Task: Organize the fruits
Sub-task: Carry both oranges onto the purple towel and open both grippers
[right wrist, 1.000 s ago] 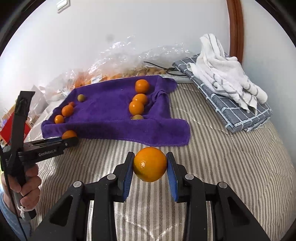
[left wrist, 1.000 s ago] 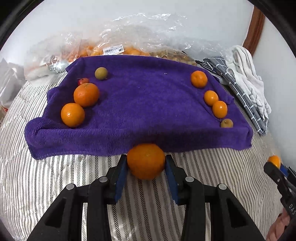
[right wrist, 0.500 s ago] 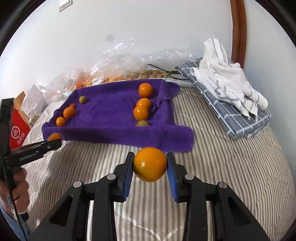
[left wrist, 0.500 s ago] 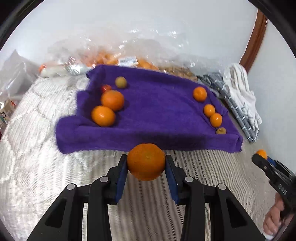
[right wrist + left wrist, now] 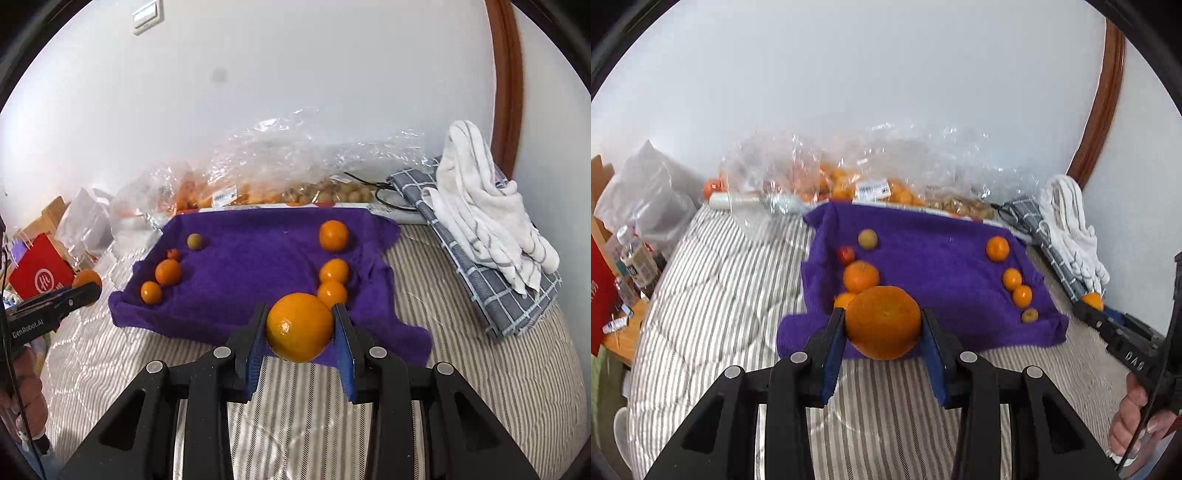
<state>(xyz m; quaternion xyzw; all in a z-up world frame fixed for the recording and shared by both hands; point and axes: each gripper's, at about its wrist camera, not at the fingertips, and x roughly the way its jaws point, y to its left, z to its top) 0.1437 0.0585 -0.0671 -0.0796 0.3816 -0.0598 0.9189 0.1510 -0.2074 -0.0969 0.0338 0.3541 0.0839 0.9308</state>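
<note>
- Left tongs [image 5: 883, 328]: clamped on a large orange [image 5: 882, 322], held above the striped bed [image 5: 713, 295] at the purple towel's [image 5: 934, 258] near edge; the left row of fruit [image 5: 860, 275] lies straight ahead, just beyond.
- Right tongs [image 5: 300, 328]: clamped on a smooth orange [image 5: 299, 326], likewise at the near edge; the right row [image 5: 333, 271] lies directly ahead, so each hand is nearer its own row.
- Far: clear bags of fruit [image 5: 258, 184] against the wall.

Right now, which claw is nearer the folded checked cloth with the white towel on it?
Right. The right claw is nearer the checked cloth; the left claw is over by the purple towel's far-side corner.
</note>
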